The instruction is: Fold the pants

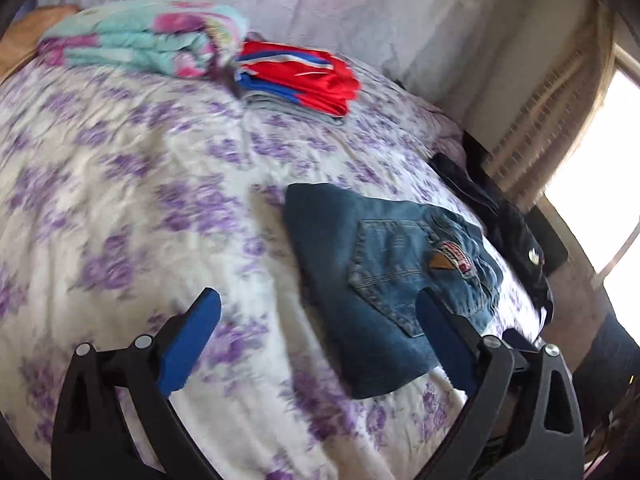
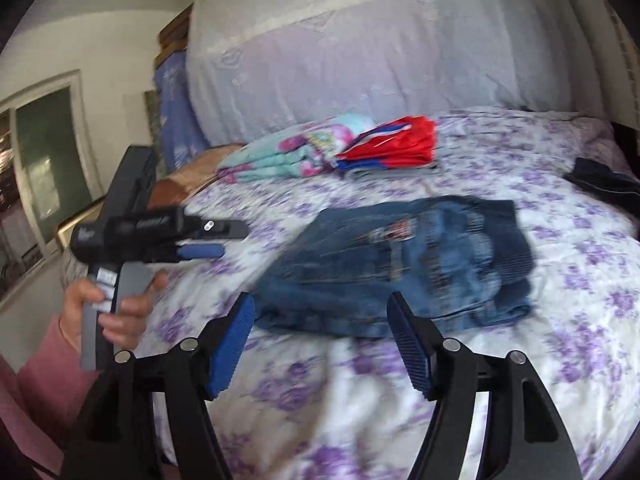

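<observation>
denim pants [image 2: 404, 264] folded, beyond open fingers [image 2: 236, 334]

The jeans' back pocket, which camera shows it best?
The left wrist view: the jeans lie sharp there, with the back pocket and its stitching clear. In the right wrist view the jeans are whole but motion-blurred, so the pocket barely reads.

bedspread [image 1: 140, 184] left of jeans [image 1: 360, 264] — bare | clothes pile [image 1: 296, 76] — far side

Both wrist views low over the bed [image 1: 120, 160], angled down — sharing folded jeans [image 1: 360, 248], far pillows
</observation>
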{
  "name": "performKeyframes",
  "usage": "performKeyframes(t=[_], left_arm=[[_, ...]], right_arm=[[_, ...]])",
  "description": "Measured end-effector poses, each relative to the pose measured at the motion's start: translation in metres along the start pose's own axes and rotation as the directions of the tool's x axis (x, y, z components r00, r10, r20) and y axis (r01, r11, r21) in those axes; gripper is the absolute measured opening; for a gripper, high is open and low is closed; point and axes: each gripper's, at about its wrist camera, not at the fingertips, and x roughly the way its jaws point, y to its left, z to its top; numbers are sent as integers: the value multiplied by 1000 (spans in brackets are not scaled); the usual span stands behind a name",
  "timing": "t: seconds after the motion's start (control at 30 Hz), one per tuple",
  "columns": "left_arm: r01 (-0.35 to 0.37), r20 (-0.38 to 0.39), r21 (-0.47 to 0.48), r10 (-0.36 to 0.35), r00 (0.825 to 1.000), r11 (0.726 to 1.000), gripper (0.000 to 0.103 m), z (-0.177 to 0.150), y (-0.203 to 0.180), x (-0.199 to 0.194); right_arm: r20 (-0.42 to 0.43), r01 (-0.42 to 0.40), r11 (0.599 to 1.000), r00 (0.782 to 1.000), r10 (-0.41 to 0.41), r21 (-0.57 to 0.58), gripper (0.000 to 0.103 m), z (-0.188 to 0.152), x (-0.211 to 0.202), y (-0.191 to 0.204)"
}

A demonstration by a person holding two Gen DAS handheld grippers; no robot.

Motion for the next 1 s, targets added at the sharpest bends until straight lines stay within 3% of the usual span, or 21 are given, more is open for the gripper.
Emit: performKeyframes(t=[0.1, 0.27, 0.43, 0.63, 0.83, 0.9, 1.0], left_arm=[[-20, -17, 18, 21, 1000, 1000, 96, -6, 0, -6], [-67, 1, 84, 67, 998, 994, 96, -15, -9, -17], [-60, -18, 111, 62, 998, 992, 96, -18, -13, -19], [-58, -4, 94, 59, 998, 994, 96, -18, -8, -33], [-78, -34, 93, 82, 996, 993, 97, -21, -8, -31], [-52, -52, 80, 57, 997, 995, 97, -21, -7, -32], [-10, -62, 53, 13, 998, 999, 97, -21, -8, -33]], right_arm=[[-61, -83, 996, 995, 84, 22, 70, -4, 14, 14], [-147, -153, 976, 973, 176, 152, 71, -9, 42, 14], [-184, -233, 897, 930, 318, 375, 71, -15, 71, -1], [-153, -204, 824, 932, 329, 529, 75, -13, 89, -16], [-136, -203, 792, 931, 337, 576, 75, -12, 94, -18], [-133, -188, 775, 935, 329, 603, 56, -16, 90, -25], [-119, -200, 718, 923, 367, 667, 44, -23, 92, -39]])
